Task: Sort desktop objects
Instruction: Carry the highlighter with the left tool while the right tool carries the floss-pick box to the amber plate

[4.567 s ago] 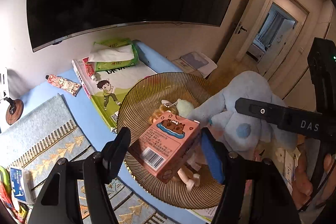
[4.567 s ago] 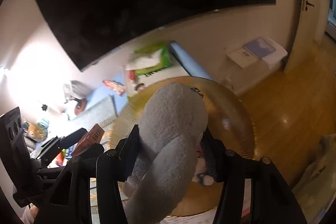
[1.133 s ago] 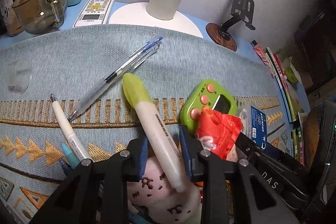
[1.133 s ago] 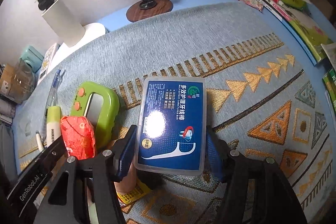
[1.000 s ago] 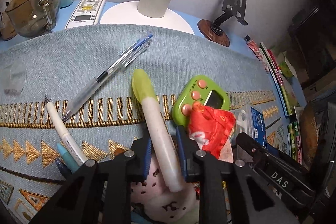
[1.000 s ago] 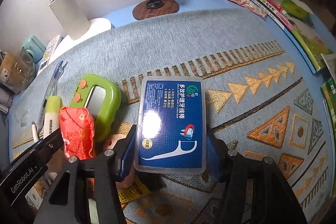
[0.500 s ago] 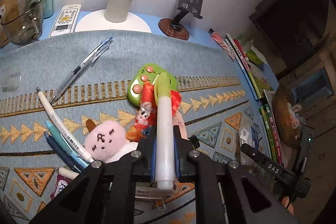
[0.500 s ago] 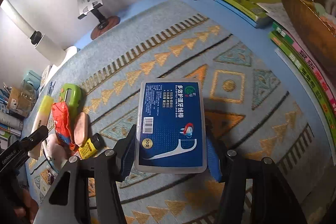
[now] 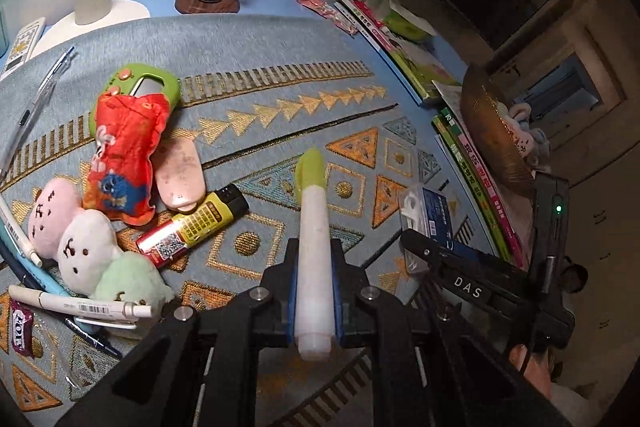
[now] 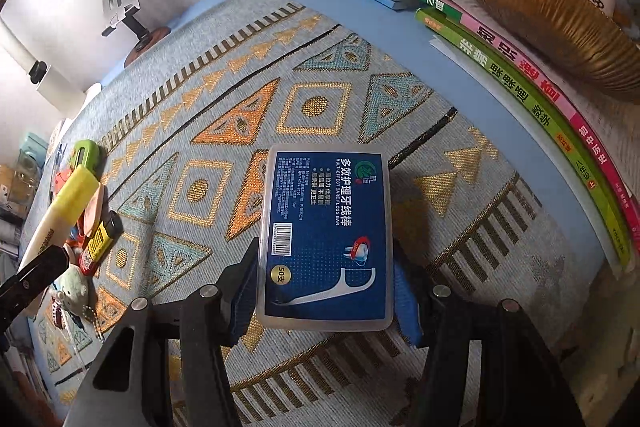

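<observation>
Lighter (image 9: 193, 223) lies on mat (image 9: 280, 47), right of plush toys (image 9: 86, 247).

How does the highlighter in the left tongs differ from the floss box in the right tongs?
The highlighter is a slim white stick with a yellow-green cap; the floss box is a flat, wide, clear case with a blue label. The left tongs are nearly shut on the highlighter, while the right tongs stand wide across the floss box. The highlighter pokes far past its pads; the floss box does too, but as a broad slab. Both are clamped and held above the mat.

The highlighter (image 9: 314, 239) and floss box (image 10: 326, 241) now hang lifted off the mat (image 9: 280, 75), carried toward the books (image 10: 520, 91).
</observation>
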Available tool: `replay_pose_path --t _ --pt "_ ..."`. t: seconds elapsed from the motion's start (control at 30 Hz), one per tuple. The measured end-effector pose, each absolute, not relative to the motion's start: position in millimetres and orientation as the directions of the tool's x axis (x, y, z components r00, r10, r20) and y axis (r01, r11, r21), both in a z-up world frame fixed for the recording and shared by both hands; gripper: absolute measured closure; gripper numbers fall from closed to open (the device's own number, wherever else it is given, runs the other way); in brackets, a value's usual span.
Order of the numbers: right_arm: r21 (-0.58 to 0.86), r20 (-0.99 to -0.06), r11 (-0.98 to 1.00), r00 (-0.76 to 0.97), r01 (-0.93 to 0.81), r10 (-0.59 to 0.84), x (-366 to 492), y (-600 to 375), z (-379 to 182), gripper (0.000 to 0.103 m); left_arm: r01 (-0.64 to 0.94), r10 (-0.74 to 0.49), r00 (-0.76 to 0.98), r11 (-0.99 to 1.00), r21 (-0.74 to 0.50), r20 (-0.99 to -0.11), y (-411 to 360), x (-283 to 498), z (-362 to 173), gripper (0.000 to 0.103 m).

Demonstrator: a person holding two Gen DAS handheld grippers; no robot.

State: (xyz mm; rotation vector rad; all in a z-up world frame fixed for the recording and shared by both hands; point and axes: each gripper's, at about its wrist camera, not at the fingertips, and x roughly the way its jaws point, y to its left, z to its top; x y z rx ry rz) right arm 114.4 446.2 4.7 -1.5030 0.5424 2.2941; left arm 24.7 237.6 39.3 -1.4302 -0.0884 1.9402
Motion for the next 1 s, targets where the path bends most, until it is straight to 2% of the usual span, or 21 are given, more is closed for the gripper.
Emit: replay_pose_path --t 0.23,0.33,0.37,0.4,0.5,0.53,0.6,0.7,0.8,0.83,0.87,0.9,1.0 --pt "0.104 -0.914 -0.886 -0.395 -0.452 0.094 117 443 5 0.044 -0.502 0.546 -0.096 -0.748 -0.433 -0.832 254 26 13 0.093" --pt "0.100 -0.916 -0.892 -0.391 -0.440 0.090 115 442 4 0.040 -0.518 0.525 -0.101 -0.753 -0.406 -0.845 258 28 10 0.092" --pt "0.105 -0.917 -0.894 -0.390 -0.436 0.083 114 442 4 0.037 -0.522 0.503 -0.108 -0.763 -0.381 -0.858 260 29 8 0.089" --pt "0.112 -0.918 -0.894 -0.390 -0.433 0.075 113 442 4 0.035 -0.524 0.483 -0.112 -0.771 -0.361 -0.869 262 29 6 0.076" --pt "0.124 -0.919 -0.895 -0.390 -0.429 0.060 111 443 4 0.028 -0.537 0.494 -0.116 -0.761 -0.363 -0.862 265 34 7 0.060" --pt "0.121 -0.920 -0.897 -0.388 -0.425 0.060 110 443 4 0.027 -0.547 0.475 -0.134 -0.767 -0.335 -0.870 267 35 8 0.052" --pt "0.111 -0.921 -0.901 -0.385 -0.419 0.065 110 443 3 0.027 -0.566 0.439 -0.181 -0.778 -0.272 -0.880 270 39 8 0.047" --pt "0.105 -0.918 -0.904 -0.391 -0.414 0.073 111 444 3 0.027 -0.604 0.412 -0.238 -0.772 -0.198 -0.879 274 44 6 0.049" --pt "0.063 -0.915 -0.913 -0.389 -0.402 0.108 111 442 2 0.027 -0.664 0.339 -0.330 -0.747 -0.038 -0.881 285 54 4 0.067" --pt "0.044 -0.914 -0.918 -0.387 -0.395 0.123 110 440 1 0.027 -0.677 0.329 -0.349 -0.736 -0.007 -0.878 286 56 4 0.069" --pt "0.022 -0.912 -0.921 -0.384 -0.388 0.140 110 438 0 0.027 -0.686 0.336 -0.348 -0.728 -0.007 -0.875 287 56 4 0.073" --pt "0.000 -0.911 -0.925 -0.382 -0.381 0.157 111 435 -1 0.027 -0.687 0.344 -0.343 -0.726 -0.016 -0.874 287 56 5 0.082" --pt "-0.002 -0.901 -0.928 -0.403 -0.373 0.163 116 437 -1 0.027 -0.702 0.335 -0.339 -0.713 -0.001 -0.879 292 58 6 0.082"
